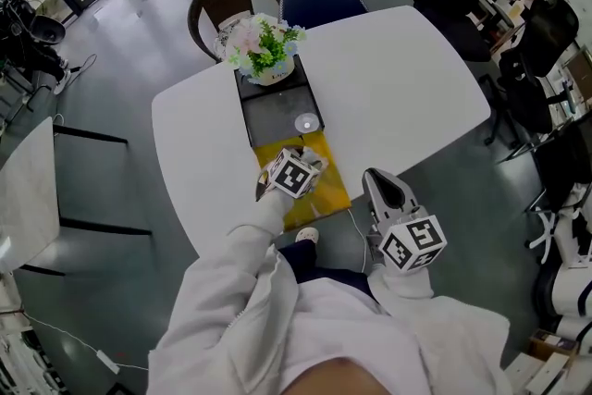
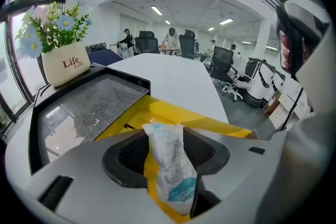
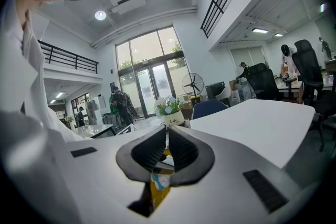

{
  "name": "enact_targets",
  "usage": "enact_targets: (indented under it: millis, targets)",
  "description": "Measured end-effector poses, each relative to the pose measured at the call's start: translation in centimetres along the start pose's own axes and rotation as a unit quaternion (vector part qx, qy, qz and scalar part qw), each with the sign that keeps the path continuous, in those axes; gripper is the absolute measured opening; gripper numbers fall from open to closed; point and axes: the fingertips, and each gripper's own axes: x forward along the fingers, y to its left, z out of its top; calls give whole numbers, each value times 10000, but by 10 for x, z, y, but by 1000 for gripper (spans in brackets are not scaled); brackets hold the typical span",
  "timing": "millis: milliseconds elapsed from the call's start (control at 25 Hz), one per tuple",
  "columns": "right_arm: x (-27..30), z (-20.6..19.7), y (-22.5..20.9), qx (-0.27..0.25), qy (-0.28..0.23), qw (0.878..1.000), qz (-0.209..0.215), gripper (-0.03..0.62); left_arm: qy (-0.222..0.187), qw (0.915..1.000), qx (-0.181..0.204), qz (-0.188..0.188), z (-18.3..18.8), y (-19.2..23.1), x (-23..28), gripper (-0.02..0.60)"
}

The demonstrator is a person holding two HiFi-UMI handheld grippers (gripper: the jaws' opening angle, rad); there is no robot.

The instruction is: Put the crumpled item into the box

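White sleeves (image 1: 277, 310) closest, white table (image 1: 398, 88) beyond. Black tray (image 1: 273, 117) mid-table, yellow box (image 1: 331, 191) touching its near end, flower pot (image 1: 264, 51) in its far end. Right gripper (image 3: 167, 131) beside box at table's near edge, jaws closed, empty. Left gripper (image 2: 167, 134) above box, jaws partway apart, crumpled wrapper (image 2: 170, 165) standing loose between them, leaning on one pad, not in box yet

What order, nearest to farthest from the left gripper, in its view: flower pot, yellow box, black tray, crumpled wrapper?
1. Crumpled wrapper, between the jaws.
2. Yellow box, just below and ahead.
3. Black tray, farther left.
4. Flower pot, farthest, upper left.
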Motion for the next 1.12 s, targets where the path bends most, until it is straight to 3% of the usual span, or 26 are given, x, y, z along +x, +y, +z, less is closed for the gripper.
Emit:
enact_targets:
  millis: [320,600,680,800,1120]
  targets:
    - [6,0,8,-46,15,9998,189,39,-240,9985,-464,-190,5,1,-25,286]
    - [9,2,17,-75,-18,9993,366,39,-269,9979,-583,-86,-3,3,-46,346]
    - [10,2,21,-75,-26,9991,413,40,-161,9988,-452,-121,-9,0,-51,353]
    - [10,1,27,-76,-31,9988,486,40,54,10000,55,-17,-16,-4,-57,358]
    - [12,0,32,-42,-27,9987,498,40,468,9950,852,232,-24,0,-71,406]
